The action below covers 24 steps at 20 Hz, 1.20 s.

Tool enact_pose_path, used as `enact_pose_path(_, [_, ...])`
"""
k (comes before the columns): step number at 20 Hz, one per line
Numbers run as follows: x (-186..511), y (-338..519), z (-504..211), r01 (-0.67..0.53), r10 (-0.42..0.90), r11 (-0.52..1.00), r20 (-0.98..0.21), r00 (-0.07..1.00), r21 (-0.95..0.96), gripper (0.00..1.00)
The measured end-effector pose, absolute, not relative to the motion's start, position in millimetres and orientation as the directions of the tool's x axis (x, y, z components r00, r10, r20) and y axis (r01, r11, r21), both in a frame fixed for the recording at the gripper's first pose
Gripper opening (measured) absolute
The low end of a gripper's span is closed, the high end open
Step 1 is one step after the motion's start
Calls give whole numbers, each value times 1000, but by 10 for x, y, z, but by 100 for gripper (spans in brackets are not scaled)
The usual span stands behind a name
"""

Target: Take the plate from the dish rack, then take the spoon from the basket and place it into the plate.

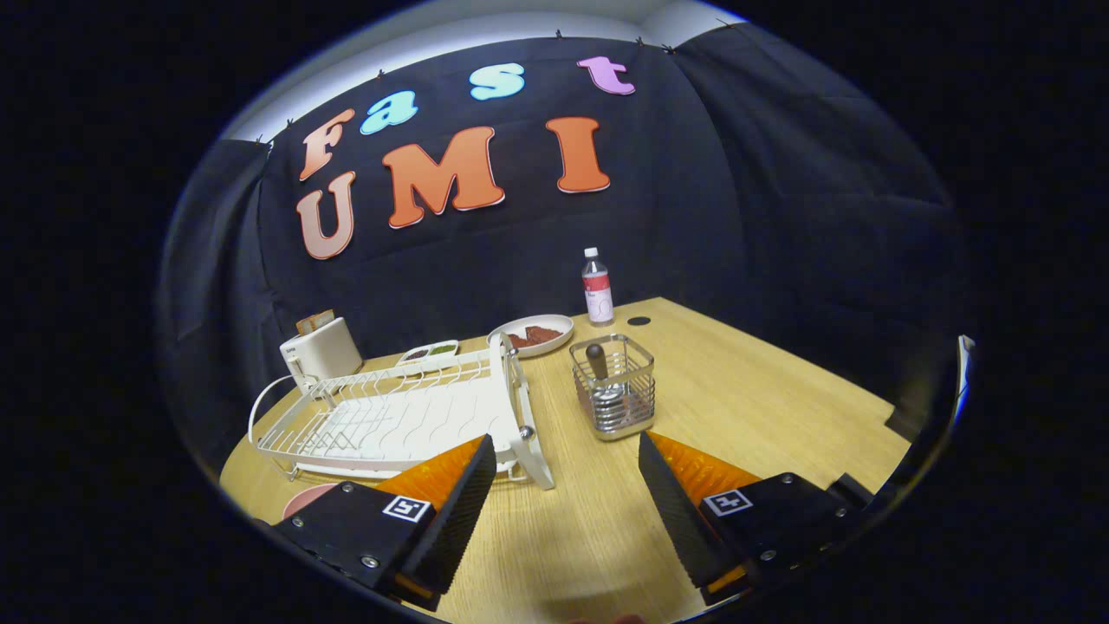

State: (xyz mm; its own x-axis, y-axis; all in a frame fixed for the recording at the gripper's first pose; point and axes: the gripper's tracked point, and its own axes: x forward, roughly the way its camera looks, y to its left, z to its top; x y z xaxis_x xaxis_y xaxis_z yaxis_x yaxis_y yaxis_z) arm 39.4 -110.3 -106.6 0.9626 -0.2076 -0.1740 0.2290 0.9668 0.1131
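Gripper (567, 485) fingers spread wide, empty, above table (780, 390); next, approach wire basket (612, 386) from above, closing on the upright spoon (598, 360) handle

No legible words or numbers stand on any of the objects. The only signs are two square coded markers on the gripper (565, 440), whose fingers stand spread wide apart over the wooden table: the left marker (406, 508) on the block behind the finger at 9 o'clock, the right marker (727, 501) on the block behind the finger at 3 o'clock. At 12 o'clock, far beyond the fingers, the water bottle (597, 290) carries a label band whose print is too small to read.
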Motion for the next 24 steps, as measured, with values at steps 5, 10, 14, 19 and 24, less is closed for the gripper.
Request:
enact_pose_path(5, [694, -1365, -802, 267, -267, 964, -16, 964, 16, 98])
enact_pose_path(10, [1043, -1545, -765, 302, -300, 953, 50, 953, -36, 96])
enact_pose_path(14, [1293, -1538, -912, 290, -289, 957, 20, 957, -29, 82])
enact_pose_path(19, [1484, -1518, -1094, 290, -289, 957, -38, 956, 0, 44])
enact_pose_path(24, [1551, -1549, -1079, 310, -310, 951, -22, 951, -6, 14])
